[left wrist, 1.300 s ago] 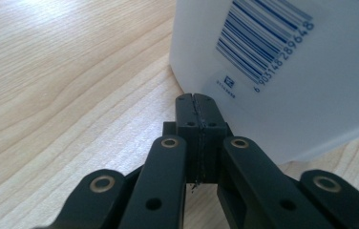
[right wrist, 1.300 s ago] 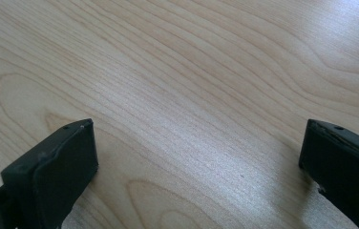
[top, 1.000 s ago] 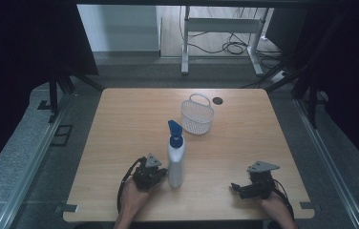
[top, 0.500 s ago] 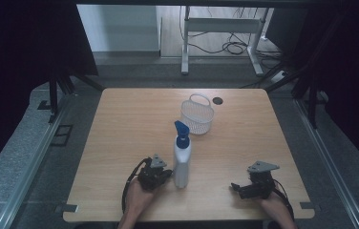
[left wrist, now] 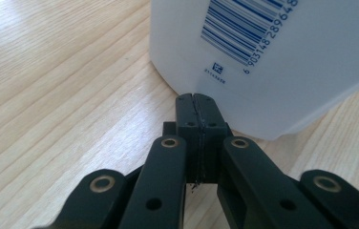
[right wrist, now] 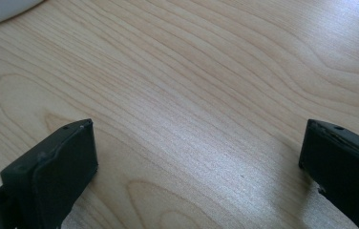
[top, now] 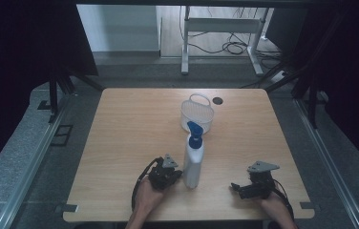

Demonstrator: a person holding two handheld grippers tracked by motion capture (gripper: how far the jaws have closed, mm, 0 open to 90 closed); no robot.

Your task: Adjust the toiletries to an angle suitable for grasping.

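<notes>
The left tongs [top: 174,175] are pressed fully together with nothing between them — in the left gripper view their joined tips [left wrist: 196,102] touch the lower wall of the white spray bottle [left wrist: 282,57], just beneath its blue barcode. The bottle [top: 193,160] stands upright with its blue trigger head on top, near the front middle of the wooden surface [top: 120,129], just in front of a white wire basket [top: 197,113]. The right tongs [top: 237,187] lie well apart from the bottle at the front right, spread wide — only bare wood shows between them [right wrist: 196,143].
</notes>
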